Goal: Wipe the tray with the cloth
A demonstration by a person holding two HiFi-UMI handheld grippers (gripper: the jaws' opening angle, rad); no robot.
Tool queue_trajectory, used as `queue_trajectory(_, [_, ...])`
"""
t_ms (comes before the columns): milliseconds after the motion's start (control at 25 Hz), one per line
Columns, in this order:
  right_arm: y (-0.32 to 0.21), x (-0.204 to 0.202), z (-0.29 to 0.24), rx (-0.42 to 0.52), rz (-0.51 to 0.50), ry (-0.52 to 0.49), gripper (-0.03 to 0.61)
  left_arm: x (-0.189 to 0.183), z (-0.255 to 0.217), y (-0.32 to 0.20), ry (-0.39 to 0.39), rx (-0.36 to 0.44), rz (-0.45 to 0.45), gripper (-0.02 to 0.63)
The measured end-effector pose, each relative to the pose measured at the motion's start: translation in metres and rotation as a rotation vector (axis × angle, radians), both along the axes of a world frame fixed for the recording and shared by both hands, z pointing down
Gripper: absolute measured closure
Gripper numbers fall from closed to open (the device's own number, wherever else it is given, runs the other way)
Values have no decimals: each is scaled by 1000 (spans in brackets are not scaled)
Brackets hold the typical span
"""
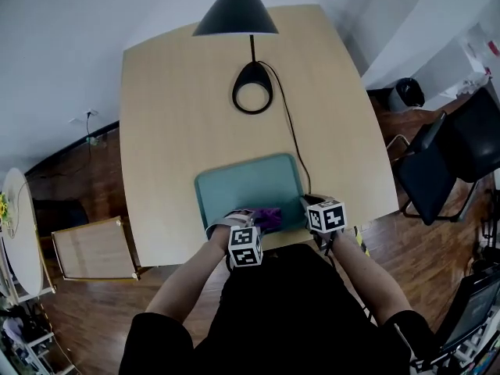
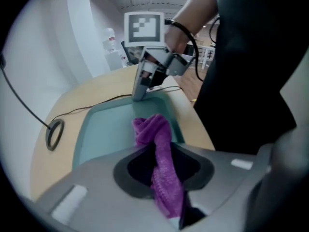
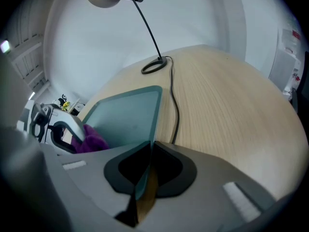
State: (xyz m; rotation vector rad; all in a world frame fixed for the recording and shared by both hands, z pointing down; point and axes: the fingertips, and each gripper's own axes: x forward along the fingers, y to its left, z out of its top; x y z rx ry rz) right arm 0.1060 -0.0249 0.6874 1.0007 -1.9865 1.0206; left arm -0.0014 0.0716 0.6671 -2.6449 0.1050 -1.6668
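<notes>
A teal tray (image 1: 246,184) lies near the front edge of the wooden table (image 1: 172,116). My left gripper (image 1: 251,226) is at the tray's near edge, shut on a bunched purple cloth (image 1: 268,218). In the left gripper view the cloth (image 2: 158,146) runs out between the jaws and rests on the tray (image 2: 104,132). My right gripper (image 1: 311,205) is shut on the tray's near right rim. In the right gripper view that rim (image 3: 153,129) runs between the jaws. The left gripper (image 3: 60,129) and cloth (image 3: 92,139) show at the left of that view.
A black desk lamp stands behind the tray, its ring base (image 1: 252,89) on the table and its shade (image 1: 236,9) overhead. Its cable (image 1: 294,141) runs past the tray's right side. A dark chair (image 1: 449,158) stands right of the table and a wooden panel (image 1: 94,248) left.
</notes>
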Motion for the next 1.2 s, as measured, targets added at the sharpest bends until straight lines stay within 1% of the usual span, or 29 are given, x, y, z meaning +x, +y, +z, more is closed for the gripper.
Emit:
queue_trajectory(80, [-1, 3, 1, -1, -2, 7, 552, 2, 0, 15, 7, -40, 14, 502])
queue_trajectory(280, [-3, 3, 1, -8, 6, 17, 552, -1, -2, 17, 22, -116, -48, 502])
queue_trajectory(360, [-4, 1, 0, -7, 7, 21, 552, -3, -3, 15, 26, -127, -55, 502])
queue_trajectory(520, [-6, -2, -3, 8, 8, 16, 552, -12, -11, -7, 41, -77, -77, 502])
queue_trajectory(640, [-5, -3, -3, 14, 11, 19, 552, -37, -16, -50, 24, -6, -135, 502])
queue_trajectory(760, [-3, -5, -2, 10, 14, 18, 552, -74, -21, -106, -39, 69, -207, 502])
queue_trajectory(880, [-2, -5, -1, 13, 17, 17, 552, -103, -21, -149, -128, 115, -234, 502])
queue_trajectory(920, [-3, -6, -2, 18, 17, 18, 552, -110, -19, -157, -146, 115, -239, 502])
queue_trajectory(1000, [-3, -5, -4, 23, 18, 18, 552, -117, -12, -164, -157, 83, -257, 502])
queue_trajectory(1120, [-3, -4, -5, 24, 23, 15, 552, -113, -2, -153, -116, 18, -300, 502])
queue_trajectory(1200, [-3, -4, -4, 24, 25, 14, 552, -109, 0, -143, -75, 14, -340, 502])
